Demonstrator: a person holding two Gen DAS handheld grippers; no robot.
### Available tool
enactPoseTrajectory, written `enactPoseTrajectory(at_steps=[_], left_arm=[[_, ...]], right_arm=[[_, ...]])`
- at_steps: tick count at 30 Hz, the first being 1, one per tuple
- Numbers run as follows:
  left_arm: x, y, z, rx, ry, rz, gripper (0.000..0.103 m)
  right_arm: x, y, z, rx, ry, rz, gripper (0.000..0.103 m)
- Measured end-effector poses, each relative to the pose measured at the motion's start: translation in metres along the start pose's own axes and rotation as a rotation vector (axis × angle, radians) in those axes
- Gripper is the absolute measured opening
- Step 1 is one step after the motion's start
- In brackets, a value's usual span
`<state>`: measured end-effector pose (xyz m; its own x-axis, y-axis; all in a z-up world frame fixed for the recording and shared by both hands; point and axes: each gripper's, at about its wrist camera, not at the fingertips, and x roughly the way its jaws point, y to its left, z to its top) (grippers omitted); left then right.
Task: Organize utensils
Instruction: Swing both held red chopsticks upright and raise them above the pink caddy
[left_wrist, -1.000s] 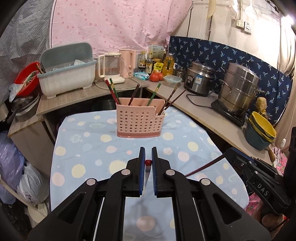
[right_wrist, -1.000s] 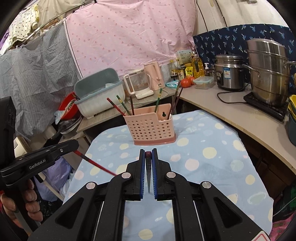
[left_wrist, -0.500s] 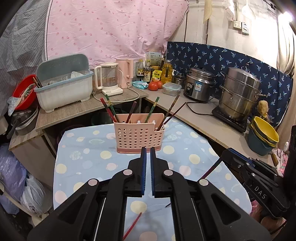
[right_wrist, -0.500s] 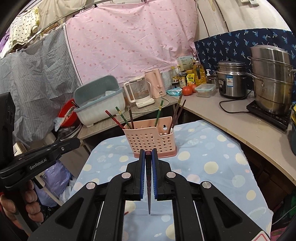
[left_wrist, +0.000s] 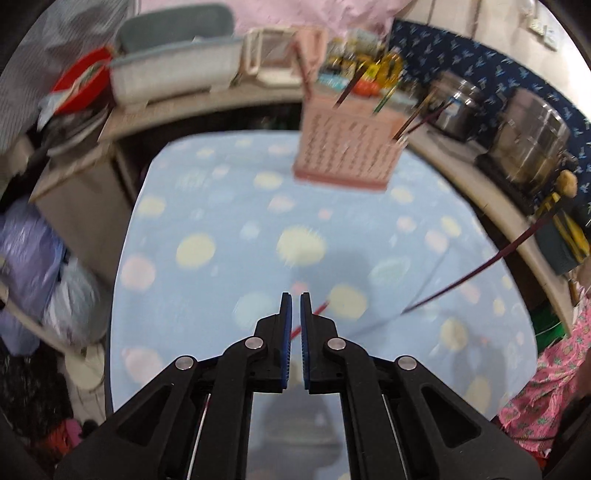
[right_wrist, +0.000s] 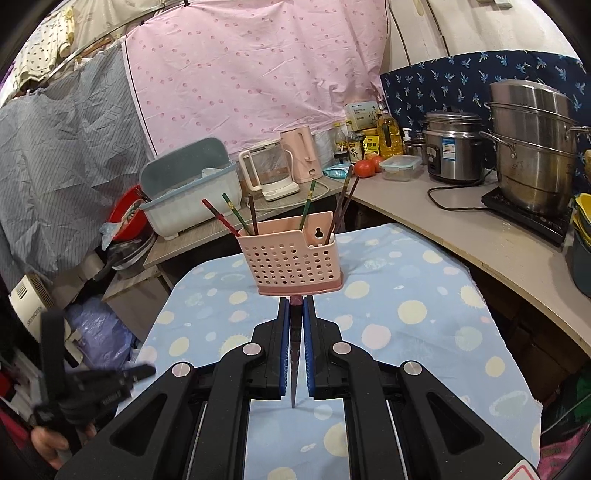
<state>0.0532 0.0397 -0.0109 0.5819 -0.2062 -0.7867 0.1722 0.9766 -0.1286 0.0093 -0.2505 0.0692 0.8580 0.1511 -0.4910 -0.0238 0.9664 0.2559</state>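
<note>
Standing upright, pink perforated utensil holder (chopsticks leaning inside).

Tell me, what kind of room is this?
Most likely a small home kitchen. A rice cooker and a big steel steamer pot stand on the counter, with cooking oil and tomatoes nearby, and a pink chopstick basket on the table.

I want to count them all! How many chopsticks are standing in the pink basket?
6 in the pink perforated plastic basket: a red chopstick, a green one and a dark one on its left, a green one in the middle, two dark ones on its right. Shorter ones may be hidden inside.
</note>
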Motion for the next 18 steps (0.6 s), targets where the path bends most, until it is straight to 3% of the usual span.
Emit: enactPoseTrajectory(at_steps=[4,9,13,18], left_arm=[[0.006,0.035,-0.039,-0.043,0.069,0.035,0.006],[0.010,0.073,-0.075,-0.056,0.119,0.075,0.019],[0.017,0.081,-0.083,-0.007,0.125,0.055,0.025],[0.029,0.081,-0.086,0.019,0.145,0.026,0.026]], right_arm=[[-0.005,0.000,-0.002,0.012,0.004,-0.005,0.007],[-0.011,0.005,-0.007,0.009,0.011,-0.017,0.007],[-0.014,0.010,-0.011,0.016,0.014,-0.028,0.007],[-0.018,0.015,-0.015,0.007,0.018,-0.035,0.007]])
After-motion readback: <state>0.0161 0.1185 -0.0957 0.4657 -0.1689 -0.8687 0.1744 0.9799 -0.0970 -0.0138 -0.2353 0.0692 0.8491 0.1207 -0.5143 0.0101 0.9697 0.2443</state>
